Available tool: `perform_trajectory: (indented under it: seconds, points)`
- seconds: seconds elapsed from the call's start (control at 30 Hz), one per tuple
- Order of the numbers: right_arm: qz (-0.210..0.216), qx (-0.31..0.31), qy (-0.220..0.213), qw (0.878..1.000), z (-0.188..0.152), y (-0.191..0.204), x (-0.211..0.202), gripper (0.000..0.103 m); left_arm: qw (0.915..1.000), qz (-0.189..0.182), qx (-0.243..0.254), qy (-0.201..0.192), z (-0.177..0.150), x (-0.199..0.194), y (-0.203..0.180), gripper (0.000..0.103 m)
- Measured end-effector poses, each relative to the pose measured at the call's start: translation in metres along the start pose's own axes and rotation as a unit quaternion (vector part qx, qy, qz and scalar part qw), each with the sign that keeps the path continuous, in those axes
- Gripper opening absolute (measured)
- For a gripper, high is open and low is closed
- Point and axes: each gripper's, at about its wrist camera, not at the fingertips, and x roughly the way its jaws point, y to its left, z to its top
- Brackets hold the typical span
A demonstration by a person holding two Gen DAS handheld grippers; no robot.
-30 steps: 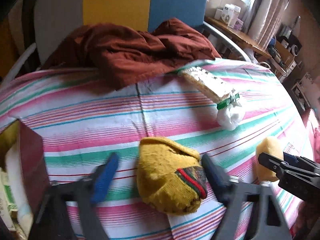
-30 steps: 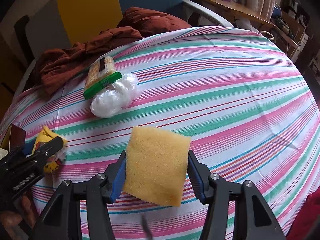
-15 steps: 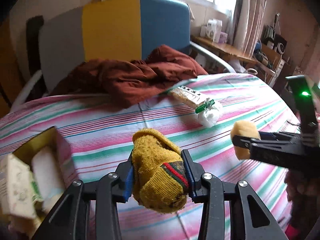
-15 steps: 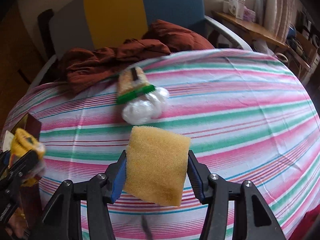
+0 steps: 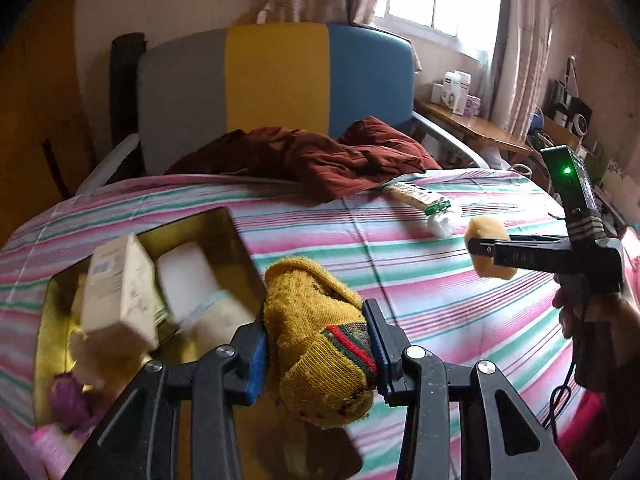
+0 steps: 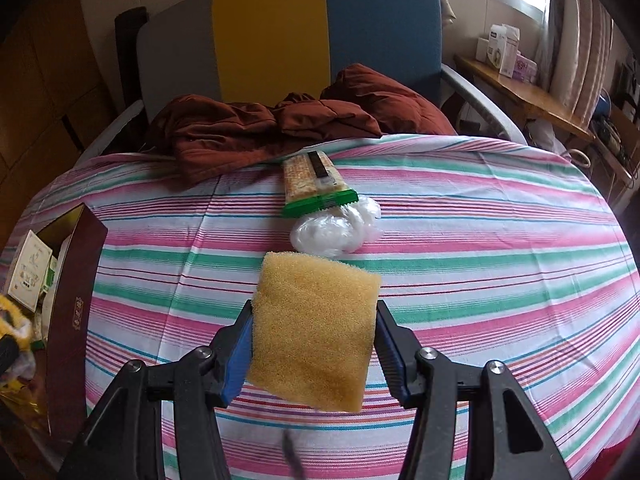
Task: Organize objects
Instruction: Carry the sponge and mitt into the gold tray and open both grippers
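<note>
Left hand-held gripper [image 5: 316,346] clamps yellow sock [image 5: 320,344] beside box [image 5: 236,236] at frame left for dropping in; right hand-held gripper [image 6: 314,342] clamps sponge [image 6: 314,330], waiting.

Both tongs are matte black plastic with blue ribbed pads and silver screws at the pivots. The right tongs [image 5: 486,254] carry an upright module with a green light, above a bare-skinned hand [image 5: 592,312] and black cable.

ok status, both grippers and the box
Left gripper shut on yellow knitted sock, beside open gold-lined box. Right gripper shut on yellow foam sponge. Box already crowded.
</note>
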Motion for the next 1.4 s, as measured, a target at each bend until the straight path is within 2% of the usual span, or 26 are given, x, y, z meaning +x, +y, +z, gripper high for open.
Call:
perform_trajectory:
  seconds: [0.5,0.73,0.97,1.17,1.4]
  points:
    - [-0.015,-0.014,-0.024,1.000,-0.001,0.014,-0.012,0.055,0.9974,0.042,-0.058,-0.006,-0.043,-0.049,0.067,0.043]
    - [-0.006,-0.021,-0.016,1.000,-0.005,0.031,-0.019,0.055,0.9952,0.052,-0.083,0.001,-0.062,-0.057,0.093,0.043]
    - [0.054,-0.041,-0.026,0.997,-0.015,0.075,-0.048,0.055,0.9910,0.042,-0.127,-0.002,-0.074,-0.071,0.124,0.043]
    - [0.136,-0.078,-0.045,0.987,-0.032,0.141,-0.079,0.055,0.9788,0.035,-0.200,-0.027,-0.079,-0.102,0.174,0.043]
    - [0.211,-0.109,-0.036,0.971,-0.057,0.214,-0.083,0.055,0.9654,0.060,-0.247,-0.055,-0.091,-0.136,0.217,0.043]
